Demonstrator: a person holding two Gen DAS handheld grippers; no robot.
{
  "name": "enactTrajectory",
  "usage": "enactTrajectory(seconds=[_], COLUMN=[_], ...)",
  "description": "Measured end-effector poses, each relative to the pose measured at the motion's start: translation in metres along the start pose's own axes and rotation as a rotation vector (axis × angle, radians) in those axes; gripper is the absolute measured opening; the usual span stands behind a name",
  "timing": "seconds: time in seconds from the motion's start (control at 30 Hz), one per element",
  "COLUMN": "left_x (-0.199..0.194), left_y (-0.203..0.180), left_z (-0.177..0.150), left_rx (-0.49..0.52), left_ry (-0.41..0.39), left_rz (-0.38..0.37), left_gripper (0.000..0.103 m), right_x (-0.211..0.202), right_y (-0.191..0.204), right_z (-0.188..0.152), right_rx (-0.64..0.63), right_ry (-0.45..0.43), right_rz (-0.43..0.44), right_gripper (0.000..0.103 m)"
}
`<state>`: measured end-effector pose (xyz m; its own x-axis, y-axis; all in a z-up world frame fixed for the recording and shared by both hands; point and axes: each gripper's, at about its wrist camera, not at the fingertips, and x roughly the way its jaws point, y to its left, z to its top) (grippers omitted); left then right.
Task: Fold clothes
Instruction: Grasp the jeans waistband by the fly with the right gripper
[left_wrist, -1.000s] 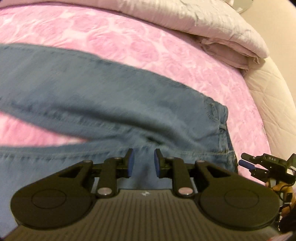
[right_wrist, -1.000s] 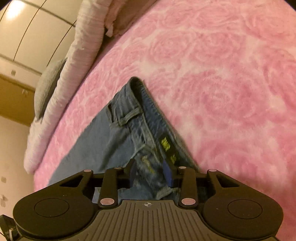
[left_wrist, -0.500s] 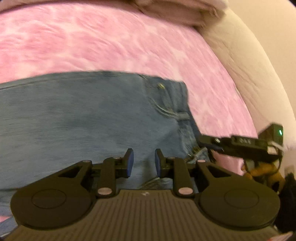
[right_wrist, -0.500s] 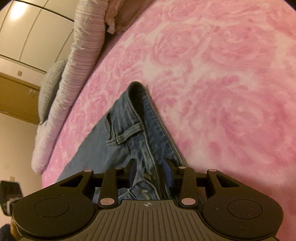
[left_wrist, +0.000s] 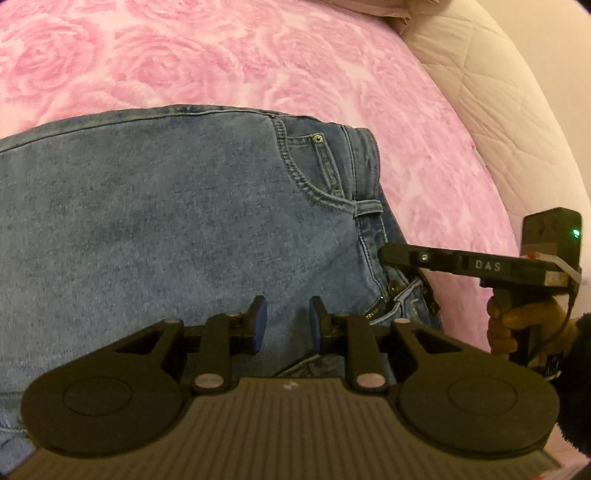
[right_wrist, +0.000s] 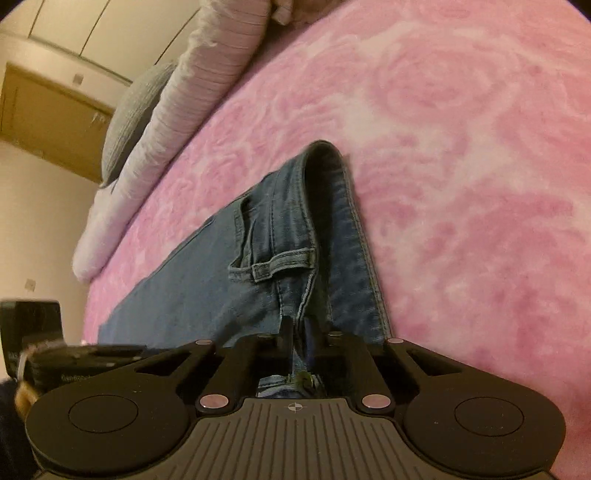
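Observation:
Blue jeans (left_wrist: 177, 221) lie spread on a pink rose-pattern blanket (left_wrist: 258, 55). In the left wrist view my left gripper (left_wrist: 284, 321) hovers open and empty over the jeans' hip, near the fly. My right gripper (left_wrist: 388, 256) reaches in from the right onto the waistband by the button. In the right wrist view the right gripper (right_wrist: 297, 332) is shut on the jeans' waistband (right_wrist: 328, 229), with denim pinched between its fingers. The jeans' legs run off the left edge.
A folded pale quilt (right_wrist: 177, 110) and a grey pillow (right_wrist: 129, 110) lie along the far side of the bed. A cream quilted mattress edge (left_wrist: 498, 110) runs on the right in the left wrist view. A wooden cupboard (right_wrist: 44, 122) stands beyond.
My right gripper has closed on the waistband near the fly. My left gripper has moved from the legs toward the waist and stays open.

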<state>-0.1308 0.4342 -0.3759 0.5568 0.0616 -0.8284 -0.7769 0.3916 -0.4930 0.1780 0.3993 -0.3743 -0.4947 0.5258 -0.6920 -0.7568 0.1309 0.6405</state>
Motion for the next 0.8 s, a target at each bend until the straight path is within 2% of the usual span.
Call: enactTrajectory(seconds=[0.17, 0.27, 0.33, 0.37, 0.43, 0.5, 0.57, 0.63, 0.67, 0.73, 0.8], left_x=[0.003, 0.007, 0.005, 0.005, 0.006, 0.006, 0.003, -0.003, -0.006, -0.008, -0.008], left_y=[-0.002, -0.003, -0.003, -0.003, -0.002, -0.001, -0.003, -0.003, -0.002, 0.004, 0.010], left_z=[0.000, -0.003, -0.004, -0.004, -0.004, -0.004, -0.001, 0.003, 0.005, 0.008, 0.010], left_rx=[0.025, 0.029, 0.033, 0.029, 0.019, 0.008, 0.005, 0.007, 0.004, -0.006, -0.021], left_ry=[0.003, 0.005, -0.004, -0.005, -0.010, -0.017, -0.038, -0.066, -0.078, -0.092, -0.098], left_rz=[-0.006, 0.008, -0.001, -0.003, -0.003, -0.002, -0.007, -0.013, -0.008, 0.005, 0.023], left_gripper=[0.020, 0.019, 0.020, 0.020, 0.020, 0.020, 0.020, 0.020, 0.020, 0.020, 0.020], right_x=[-0.022, -0.019, -0.030, -0.036, -0.045, -0.040, -0.025, -0.009, -0.003, 0.008, 0.015], right_y=[0.011, 0.003, -0.010, -0.011, -0.008, -0.002, 0.006, 0.011, 0.012, 0.012, 0.010], right_z=[-0.004, -0.014, -0.010, -0.007, 0.001, 0.016, 0.029, 0.035, 0.035, 0.035, 0.038], right_rx=[-0.076, -0.066, 0.070, 0.097, 0.108, 0.098, 0.060, 0.023, 0.019, 0.018, 0.012], right_ry=[-0.053, -0.041, -0.074, -0.104, -0.160, -0.157, -0.131, -0.104, -0.102, -0.102, -0.092], right_rz=[-0.135, -0.294, -0.217, -0.170, -0.084, -0.035, -0.033, -0.047, -0.039, -0.015, -0.035], right_gripper=[0.002, 0.000, 0.000, 0.000, 0.000, 0.002, 0.014, 0.045, 0.048, 0.048, 0.048])
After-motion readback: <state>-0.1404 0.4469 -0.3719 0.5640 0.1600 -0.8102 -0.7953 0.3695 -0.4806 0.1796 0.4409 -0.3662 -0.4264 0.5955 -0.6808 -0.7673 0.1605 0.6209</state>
